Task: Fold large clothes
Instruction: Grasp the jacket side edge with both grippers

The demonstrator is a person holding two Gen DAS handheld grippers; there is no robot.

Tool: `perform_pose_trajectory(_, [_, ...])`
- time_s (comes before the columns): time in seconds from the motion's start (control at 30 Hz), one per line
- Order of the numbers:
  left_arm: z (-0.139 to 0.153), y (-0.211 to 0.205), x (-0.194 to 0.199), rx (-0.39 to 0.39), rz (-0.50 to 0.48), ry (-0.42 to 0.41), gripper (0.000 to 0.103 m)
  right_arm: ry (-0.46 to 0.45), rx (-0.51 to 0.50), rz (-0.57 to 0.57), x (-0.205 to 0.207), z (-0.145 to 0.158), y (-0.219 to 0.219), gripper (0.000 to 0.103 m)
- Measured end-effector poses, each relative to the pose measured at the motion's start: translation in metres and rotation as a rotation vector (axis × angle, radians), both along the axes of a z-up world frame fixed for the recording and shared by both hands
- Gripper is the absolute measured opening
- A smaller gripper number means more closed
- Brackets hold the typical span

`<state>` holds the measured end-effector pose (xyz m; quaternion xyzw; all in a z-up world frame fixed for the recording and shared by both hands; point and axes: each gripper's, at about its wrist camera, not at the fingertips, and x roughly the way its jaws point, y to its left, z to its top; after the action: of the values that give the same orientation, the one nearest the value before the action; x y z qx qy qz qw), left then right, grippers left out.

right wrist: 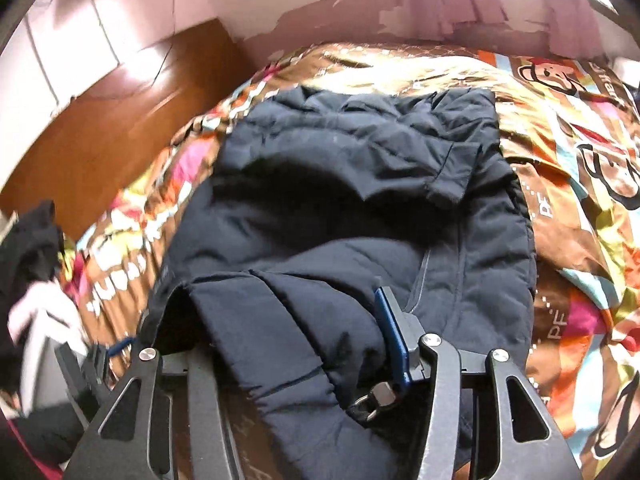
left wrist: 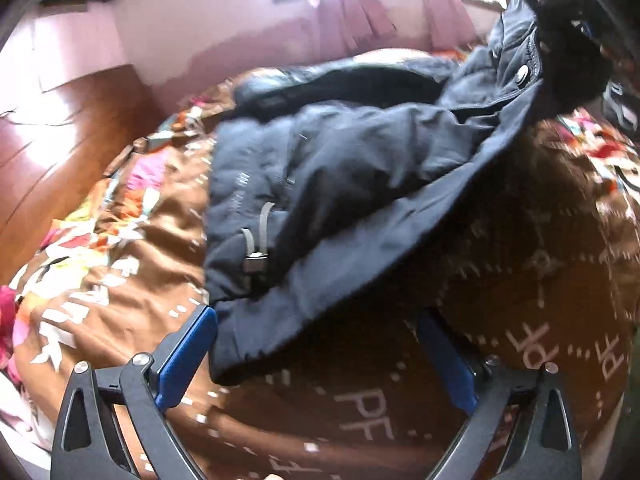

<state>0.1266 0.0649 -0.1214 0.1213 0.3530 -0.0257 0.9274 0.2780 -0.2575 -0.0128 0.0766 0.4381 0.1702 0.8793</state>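
A large dark navy padded jacket (left wrist: 340, 184) lies on a bed with a brown patterned bedspread (left wrist: 360, 400). In the left wrist view my left gripper (left wrist: 320, 344) is open, its blue-padded fingers (left wrist: 188, 356) spread just below the jacket's hanging hem. The jacket's collar end with black fur trim (left wrist: 568, 52) is lifted at the upper right. In the right wrist view the jacket (right wrist: 360, 184) lies spread out, and my right gripper (right wrist: 288, 340) is shut on a fold of its fabric (right wrist: 288, 320). Its left finger is hidden under the cloth.
A wooden floor (right wrist: 120, 128) lies left of the bed. Pink walls and curtains (left wrist: 352, 12) stand behind it. Other clothes, dark and pink (right wrist: 36, 272), are piled at the bed's left edge. The colourful cartoon bedspread (right wrist: 580, 160) stretches to the right.
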Motion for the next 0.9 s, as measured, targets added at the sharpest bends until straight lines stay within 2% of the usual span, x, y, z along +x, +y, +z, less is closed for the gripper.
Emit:
perform_pose_trajectory(0.2, [-0.002,-0.005,0.013,0.051,0.018,-0.028,0.1,-0.002,0.051,-0.027,0.015,0.008,0.0,0.045])
perform_pose_trajectory(0.3, [-0.001,-0.011,0.014,0.102,0.029,-0.063,0.1,-0.001,0.056,-0.029,0.02,0.009,0.0,0.045])
perform_pose_trajectory(0.4, [0.008,-0.013,0.015,0.108,0.043,-0.112,0.099,0.005,0.067,-0.033,0.022,0.01,-0.002,0.045])
perform_pose_trajectory(0.5, [0.014,-0.013,0.02,0.144,0.074,-0.143,0.091,0.011,0.088,-0.043,0.022,0.007,-0.007,0.045])
perform_pose_trajectory(0.57, [0.015,-0.011,0.025,0.146,0.082,-0.134,0.073,0.015,0.096,-0.048,0.021,0.006,-0.01,0.045])
perform_pose_trajectory(0.8, [0.034,-0.009,0.028,0.165,0.092,-0.171,0.054,0.007,0.066,-0.041,0.014,0.005,-0.015,0.045])
perform_pose_trajectory(0.9, [0.053,-0.004,0.032,0.132,0.096,-0.18,0.043,-0.014,0.038,-0.043,0.006,0.008,-0.018,0.045])
